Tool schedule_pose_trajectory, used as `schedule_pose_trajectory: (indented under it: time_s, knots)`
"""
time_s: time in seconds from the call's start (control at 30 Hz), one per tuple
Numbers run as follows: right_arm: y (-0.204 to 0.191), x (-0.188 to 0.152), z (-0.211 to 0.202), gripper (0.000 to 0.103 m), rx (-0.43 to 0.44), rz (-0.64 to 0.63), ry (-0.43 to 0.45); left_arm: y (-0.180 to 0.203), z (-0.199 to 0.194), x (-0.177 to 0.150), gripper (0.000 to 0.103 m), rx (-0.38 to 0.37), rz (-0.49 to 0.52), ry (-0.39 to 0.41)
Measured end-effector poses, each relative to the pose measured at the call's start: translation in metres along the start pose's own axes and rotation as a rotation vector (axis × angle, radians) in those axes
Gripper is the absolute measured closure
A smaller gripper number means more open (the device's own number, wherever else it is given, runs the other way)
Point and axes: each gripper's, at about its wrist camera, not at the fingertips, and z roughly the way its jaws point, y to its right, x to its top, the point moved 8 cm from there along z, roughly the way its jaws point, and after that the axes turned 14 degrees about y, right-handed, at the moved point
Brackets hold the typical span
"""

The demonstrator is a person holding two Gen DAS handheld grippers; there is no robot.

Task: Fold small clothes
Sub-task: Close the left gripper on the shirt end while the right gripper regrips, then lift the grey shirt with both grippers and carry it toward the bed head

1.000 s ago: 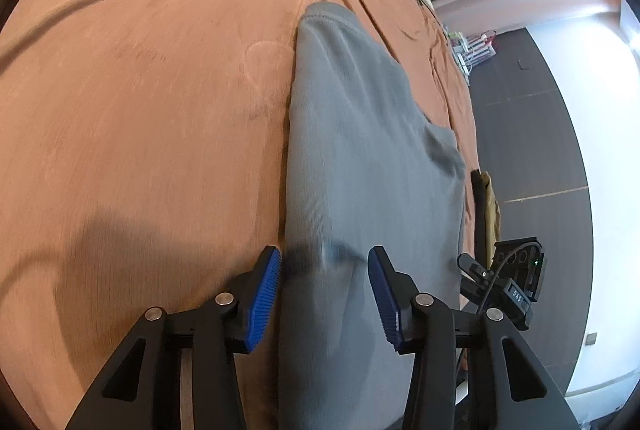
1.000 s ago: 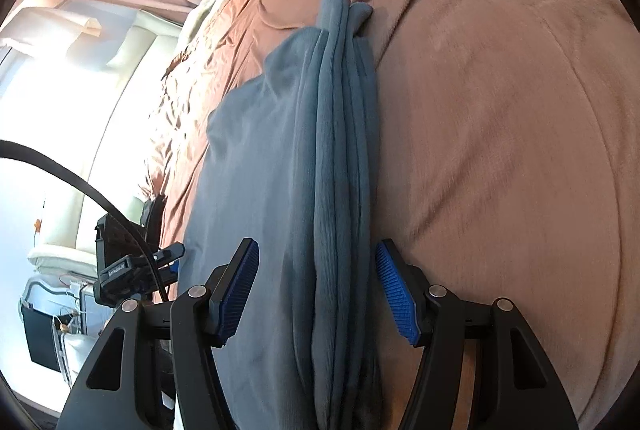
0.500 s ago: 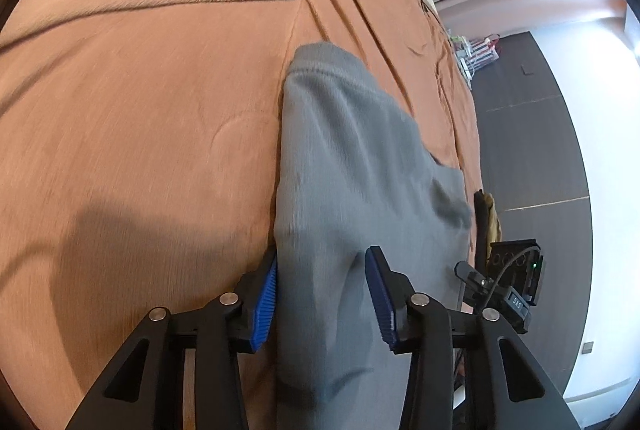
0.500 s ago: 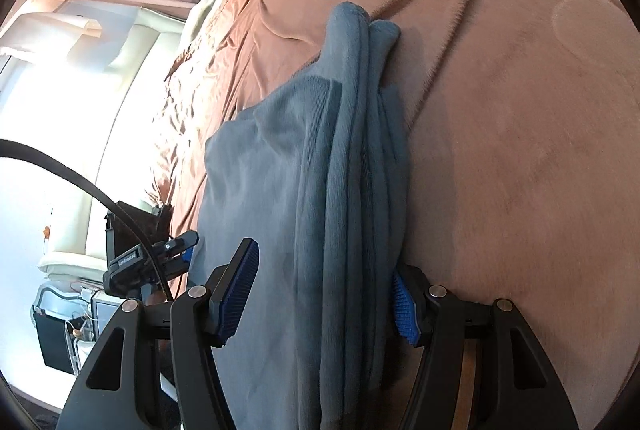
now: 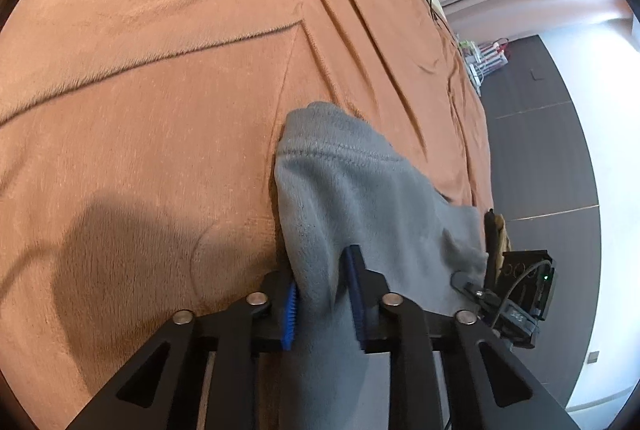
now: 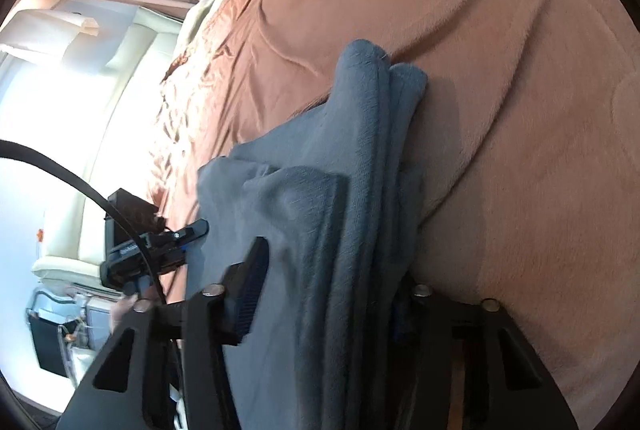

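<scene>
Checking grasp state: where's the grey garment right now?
The grey garment lies on the orange blanket, bottom centre in both wrist views. The left gripper pinches one end and the right gripper has closed around the other, bunched end.

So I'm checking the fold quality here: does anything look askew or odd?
Nothing damaged. The grey garment is bunched into uneven lengthwise pleats, gripped by the left tool and the right tool, over the orange blanket.
</scene>
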Motion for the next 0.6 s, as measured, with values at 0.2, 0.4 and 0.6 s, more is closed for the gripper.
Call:
schedule_pose_trajectory:
  time_s: [0.2, 0.4, 0.6]
  knots:
    - [-0.018, -0.004, -0.014, 0.088, -0.016, -0.049, 0.048, 0.022, -0.019, 0.000, 0.094, -0.034, 0.043, 0.045]
    - [-0.050, -0.013, -0.033, 0.090, -0.019, -0.112, 0.094, 0.053, -0.048, -0.003, 0.094, -0.072, 0.099, 0.095]
    - [-0.083, -0.027, -0.060, 0.090, -0.007, -0.198, 0.135, 0.072, -0.079, -0.012, 0.095, -0.103, 0.125, 0.150]
